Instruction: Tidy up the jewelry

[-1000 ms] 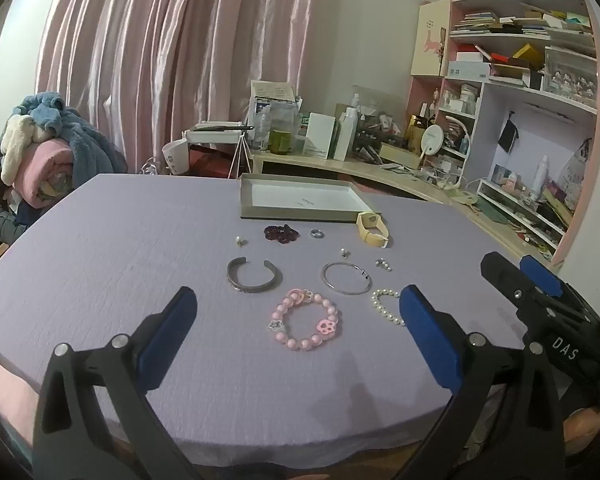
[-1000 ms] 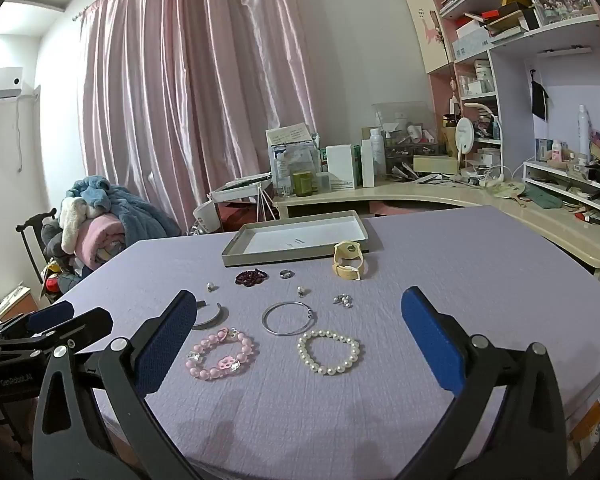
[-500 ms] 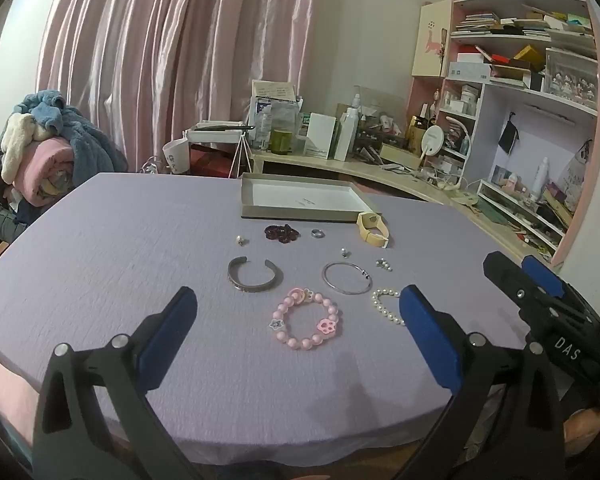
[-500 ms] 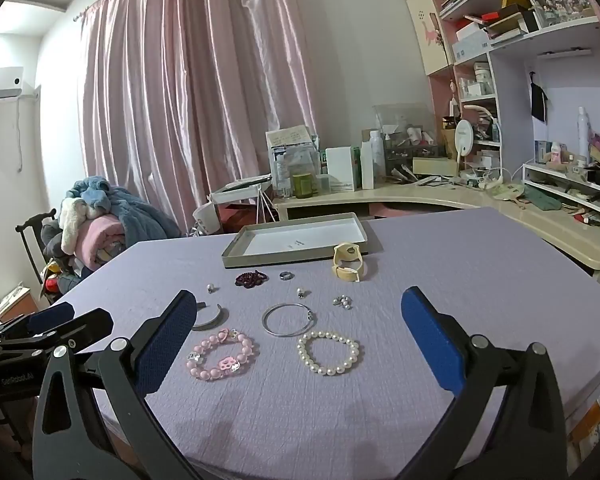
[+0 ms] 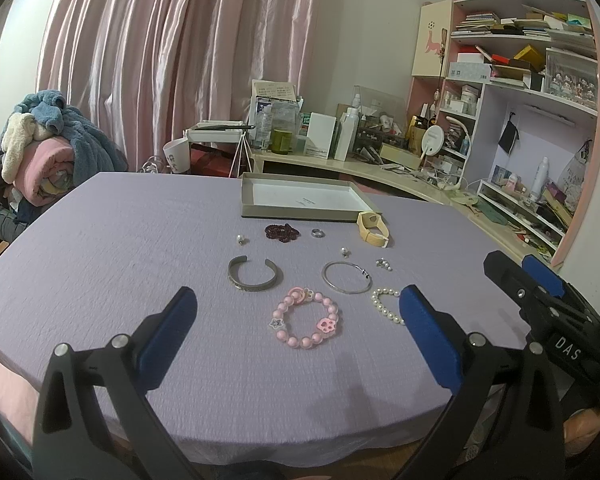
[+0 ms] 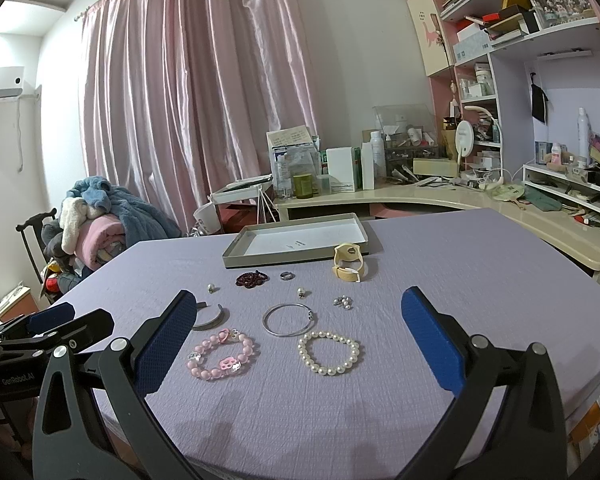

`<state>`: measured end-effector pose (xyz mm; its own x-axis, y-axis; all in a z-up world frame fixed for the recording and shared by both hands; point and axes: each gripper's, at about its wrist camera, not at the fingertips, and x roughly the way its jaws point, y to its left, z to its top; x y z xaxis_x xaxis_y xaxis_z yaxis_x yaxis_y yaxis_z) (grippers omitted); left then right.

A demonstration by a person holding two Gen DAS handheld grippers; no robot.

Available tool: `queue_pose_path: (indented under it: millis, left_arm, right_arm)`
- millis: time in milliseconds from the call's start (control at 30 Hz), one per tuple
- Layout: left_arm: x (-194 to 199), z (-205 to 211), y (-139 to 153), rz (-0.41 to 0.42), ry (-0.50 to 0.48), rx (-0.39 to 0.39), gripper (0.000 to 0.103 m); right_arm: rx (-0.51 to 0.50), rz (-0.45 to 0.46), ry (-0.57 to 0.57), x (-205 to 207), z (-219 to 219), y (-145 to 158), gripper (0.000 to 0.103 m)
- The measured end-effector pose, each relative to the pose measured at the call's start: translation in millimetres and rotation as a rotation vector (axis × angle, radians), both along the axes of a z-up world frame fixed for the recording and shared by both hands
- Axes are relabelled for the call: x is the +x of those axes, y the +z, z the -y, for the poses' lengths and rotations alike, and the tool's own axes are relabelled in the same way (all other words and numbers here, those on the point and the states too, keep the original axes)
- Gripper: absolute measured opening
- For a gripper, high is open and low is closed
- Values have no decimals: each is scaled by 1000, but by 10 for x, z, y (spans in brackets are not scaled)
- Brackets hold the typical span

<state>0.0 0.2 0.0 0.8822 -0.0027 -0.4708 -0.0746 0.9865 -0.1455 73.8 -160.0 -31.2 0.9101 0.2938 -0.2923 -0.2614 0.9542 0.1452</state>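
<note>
- Left gripper [image 5: 296,312] hovered low over the near edge of the purple tablecloth [image 5: 100,264], fingers spread wide and holding nothing.
- Beyond its left finger [image 5: 168,332]: a grey open cuff [image 5: 253,276], with a small pearl stud [image 5: 241,239] farther off.
- Straight ahead between the fingers: a pink bead bracelet [image 5: 305,322], lying flat and nearest of all.
- Past that, in line: a dark red bead cluster [image 5: 282,232], a small silver ring [image 5: 317,233], then the shallow grey tray [image 5: 260,213], holding no jewelry that could be made out.
- Just off the right finger [image 5: 428,336]: a white pearl bracelet [image 5: 386,306], partly hidden by it, with a thin silver bangle [image 5: 347,277] beyond, touching neither bracelet.
- Farther right: a second stud [image 5: 344,251], a tiny pearl cluster [image 5: 383,264] and a cream watch band [image 5: 373,229] close to the tray's right corner.
- Right gripper [image 6: 296,322] likewise hung unloaded, fingers wide apart, with the pearl bracelet lying between them and the pink one just inside its left finger.
- Judged as the very start: all 10 pieces outside the tray.
- Best done by picking 1 piece per gripper, the nearest first.
- Worth pinching a bracelet across 1 side of its loop, tips lowered to the cloth without snagging it.
- Worth lifting clear before carrying over the smaller pieces, since beads could drag studs along.
</note>
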Motion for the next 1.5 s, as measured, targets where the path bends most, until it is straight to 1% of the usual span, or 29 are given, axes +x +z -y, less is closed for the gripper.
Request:
queue_pose_path:
  millis: [1500]
  left_arm:
    - [-4, -2, 1, -5, 0, 0, 101]
  right_arm:
    - [0, -3, 0, 74, -42, -68, 102]
